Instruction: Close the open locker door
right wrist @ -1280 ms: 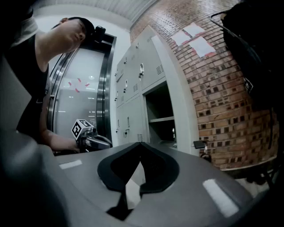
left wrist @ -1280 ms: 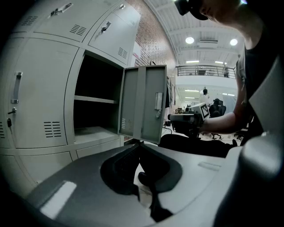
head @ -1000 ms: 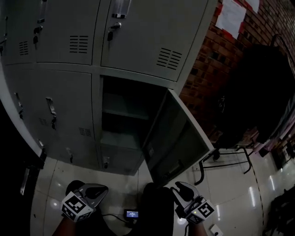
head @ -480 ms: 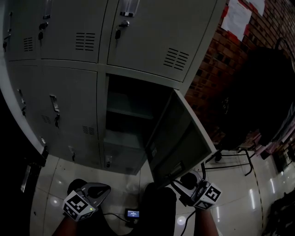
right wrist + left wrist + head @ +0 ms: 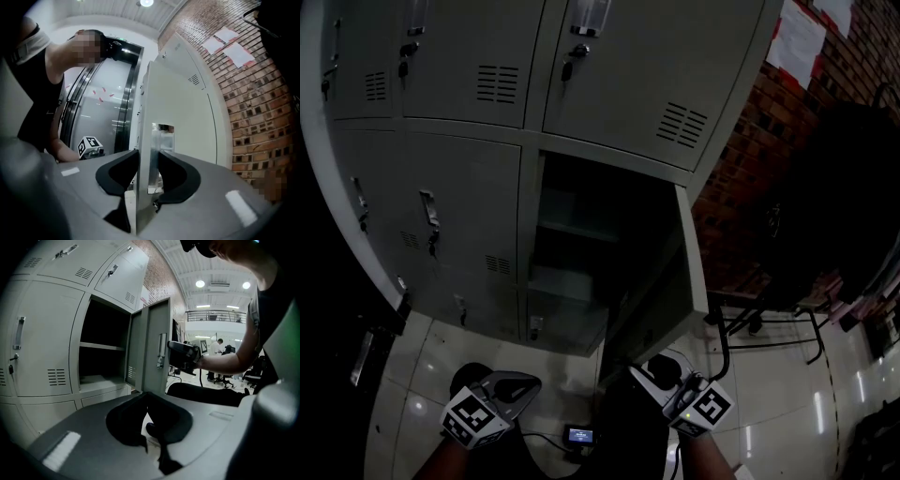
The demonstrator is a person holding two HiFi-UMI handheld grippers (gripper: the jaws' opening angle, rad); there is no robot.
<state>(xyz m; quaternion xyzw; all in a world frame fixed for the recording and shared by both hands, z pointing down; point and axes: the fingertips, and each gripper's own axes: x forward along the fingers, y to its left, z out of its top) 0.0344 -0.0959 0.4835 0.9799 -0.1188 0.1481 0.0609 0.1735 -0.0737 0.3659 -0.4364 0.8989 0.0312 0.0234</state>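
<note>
On the lockers (image 5: 469,187), the tall, upright locker door (image 5: 661,281) stands half open, free edge toward us. Our right gripper (image 5: 652,370) reaches forward, jaws closing on that edge; our left gripper (image 5: 517,384) hangs back, jaws together, empty.
</note>
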